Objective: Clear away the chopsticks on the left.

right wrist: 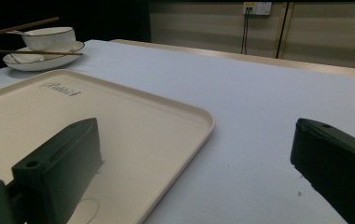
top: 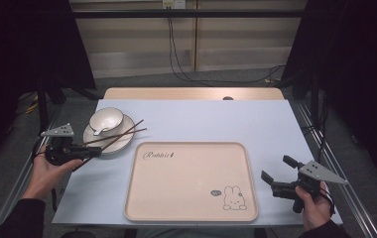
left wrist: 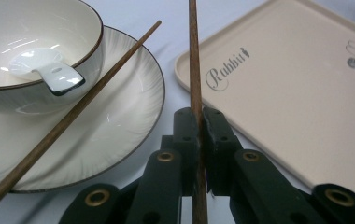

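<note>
My left gripper (top: 96, 150) is shut on a brown wooden chopstick (left wrist: 194, 60), which runs straight out between its jaws, lifted off the table. The second chopstick (left wrist: 73, 116) lies slanted across a cream plate (top: 122, 142) and leans on the cream bowl (top: 106, 120) that stands on the plate. A white spoon (left wrist: 49, 70) rests inside the bowl. At the table's right front, my right gripper (top: 277, 167) is held wide open with nothing between its fingers, just right of the beige tray (top: 191, 181).
The beige tray, printed with a rabbit and the word "Rabbit", lies bare in the middle front of a pale blue mat (top: 216, 119). The table's wooden far edge (top: 191, 93) shows beyond the mat. Dark frame posts stand at both sides.
</note>
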Available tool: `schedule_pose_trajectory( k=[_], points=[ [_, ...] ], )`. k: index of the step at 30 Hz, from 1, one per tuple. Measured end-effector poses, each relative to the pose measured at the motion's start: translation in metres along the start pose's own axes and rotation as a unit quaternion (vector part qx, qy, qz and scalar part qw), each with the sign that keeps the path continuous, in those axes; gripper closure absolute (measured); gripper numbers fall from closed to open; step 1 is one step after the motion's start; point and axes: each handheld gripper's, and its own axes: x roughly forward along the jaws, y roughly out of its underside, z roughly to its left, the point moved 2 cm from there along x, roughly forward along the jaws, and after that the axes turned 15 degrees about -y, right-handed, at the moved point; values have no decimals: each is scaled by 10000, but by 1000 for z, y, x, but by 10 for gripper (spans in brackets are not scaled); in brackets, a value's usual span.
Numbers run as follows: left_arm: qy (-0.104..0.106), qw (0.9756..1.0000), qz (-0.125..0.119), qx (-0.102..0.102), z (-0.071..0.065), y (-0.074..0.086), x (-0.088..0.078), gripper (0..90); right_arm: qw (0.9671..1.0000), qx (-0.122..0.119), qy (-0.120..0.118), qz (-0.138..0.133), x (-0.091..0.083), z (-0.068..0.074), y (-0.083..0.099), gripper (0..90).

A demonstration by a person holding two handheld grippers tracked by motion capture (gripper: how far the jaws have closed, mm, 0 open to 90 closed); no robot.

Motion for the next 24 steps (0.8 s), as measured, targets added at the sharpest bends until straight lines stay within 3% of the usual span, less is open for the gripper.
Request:
schedule_pose_trajectory(
  k=[4,11,24],
  points=[
    [-154,9997,-55,-165,-10,4,-7,847,10000,-10,5,-3,0,0,0,16],
    [-78,9988,-227,-431,-29,12,-14,848,10000,-22,22,-9,0,0,0,16],
    [-526,9949,-287,-809,-85,21,-26,848,10000,-3,-8,3,0,2,0,16]
  ],
)
